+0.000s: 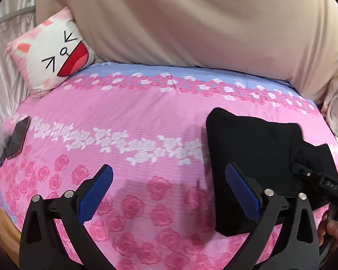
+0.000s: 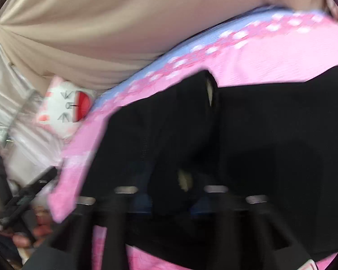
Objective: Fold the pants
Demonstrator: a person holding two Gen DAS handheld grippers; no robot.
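The black pants (image 1: 254, 157) lie folded on the pink rose-print bedspread (image 1: 135, 117), at the right in the left wrist view. My left gripper (image 1: 169, 189) is open and empty, its blue pads wide apart, with the right pad (image 1: 243, 191) over the pants' left edge. In the right wrist view the pants (image 2: 247, 135) fill the middle, blurred by motion. My right gripper (image 2: 171, 202) is just over them; its fingers are smeared, and the black cloth seems to run between them. Part of the right gripper shows at the right edge of the left wrist view (image 1: 320, 182).
A cat-face pillow (image 1: 54, 51) leans at the back left of the bed. A phone (image 1: 18, 138) lies at the bed's left edge. A beige curtain (image 1: 191, 22) hangs behind the bed, with silvery fabric (image 1: 2, 67) at the left.
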